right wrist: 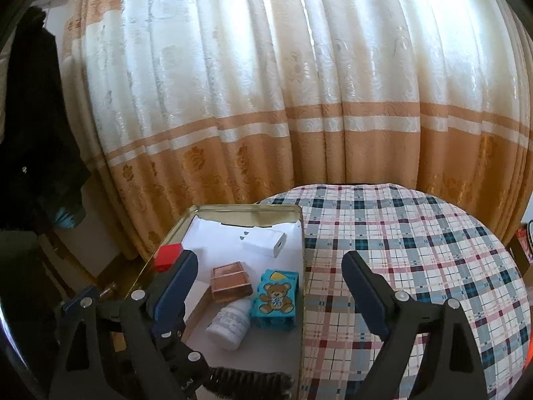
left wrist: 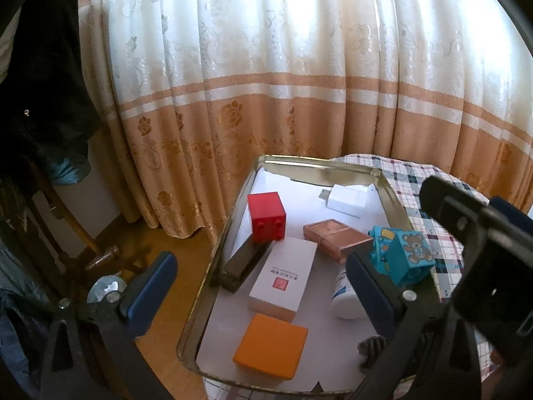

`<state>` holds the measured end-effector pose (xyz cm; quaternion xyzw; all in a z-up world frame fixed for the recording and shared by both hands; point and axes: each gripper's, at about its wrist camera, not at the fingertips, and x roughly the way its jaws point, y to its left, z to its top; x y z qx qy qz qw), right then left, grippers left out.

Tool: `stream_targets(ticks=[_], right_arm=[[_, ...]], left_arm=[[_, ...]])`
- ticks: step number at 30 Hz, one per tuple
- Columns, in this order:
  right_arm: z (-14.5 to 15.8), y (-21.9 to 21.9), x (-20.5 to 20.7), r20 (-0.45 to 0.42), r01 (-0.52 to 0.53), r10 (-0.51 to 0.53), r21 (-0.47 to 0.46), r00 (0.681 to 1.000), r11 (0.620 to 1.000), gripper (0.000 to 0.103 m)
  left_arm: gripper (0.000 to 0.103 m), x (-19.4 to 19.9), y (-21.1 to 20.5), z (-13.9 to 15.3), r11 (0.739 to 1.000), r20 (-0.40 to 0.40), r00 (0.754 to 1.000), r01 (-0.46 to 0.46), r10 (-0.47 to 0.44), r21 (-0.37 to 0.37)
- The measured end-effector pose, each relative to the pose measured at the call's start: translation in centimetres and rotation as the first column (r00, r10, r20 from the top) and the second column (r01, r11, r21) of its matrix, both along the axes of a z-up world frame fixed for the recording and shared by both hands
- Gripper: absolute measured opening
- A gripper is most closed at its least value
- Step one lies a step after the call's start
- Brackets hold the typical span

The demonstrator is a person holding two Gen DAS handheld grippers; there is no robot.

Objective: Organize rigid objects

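Tin (left wrist: 233, 223): your gold tin sits at the left edge of the plaid table (right wrist: 416, 250), its left wall seeming to hang out over the floor. Lean on that side and it could tip.
Contents: red block (left wrist: 266, 216) rests on a dark stapler (left wrist: 243, 263); beside them lie the white box (left wrist: 283, 280), orange box (left wrist: 271, 350), copper case (left wrist: 336, 236), charger (left wrist: 346, 200), bottle (right wrist: 230, 325) and bear box (right wrist: 274, 300). All are inside the tin; no rigid thing shows on the cloth.
Left gripper (left wrist: 263, 296): your jaws stand wide with nothing between the pads. The right finger is low over the tin near the bottle and bear box; the left finger hangs outside the left wall.
Right gripper (right wrist: 269, 283): your jaws stand wide and hold nothing, straddling the tin's right wall, one finger over the tin, one over the cloth.
Risk, wall: drop either gripper as it stands and a finger may catch the rim and shove the tin.
Risk, stack: a nudge to the stapler would likely topple the red block.
Risk, crowding: bottle, bear box and copper case lie close together; a wide approach could knock a neighbour, and the bottle, lying on its side, could roll.
Risk, grippers: your two grippers are near each other over the tin and could collide.
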<state>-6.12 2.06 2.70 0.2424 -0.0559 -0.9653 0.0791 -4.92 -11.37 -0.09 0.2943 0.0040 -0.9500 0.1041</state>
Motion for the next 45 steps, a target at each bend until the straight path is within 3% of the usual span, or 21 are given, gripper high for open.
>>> stream_targets(ticks=[19, 45], right_arm=[[0.3, -0.2, 1.4, -0.02, -0.021, 0.021, 0.022, 1.0, 1.0, 0.091], [1.5, 0.3, 2.8, -0.062, -0.016, 0.016, 0.002, 0.998, 1.0, 0.091]], left_arm=[[0.102, 0.4, -0.3, 0.3, 1.0, 0.011, 1.0, -0.013, 0.012, 0.014], [0.102, 2.1, -0.2, 2.1, 1.0, -0.05, 0.999, -0.023, 0.022, -0.017]])
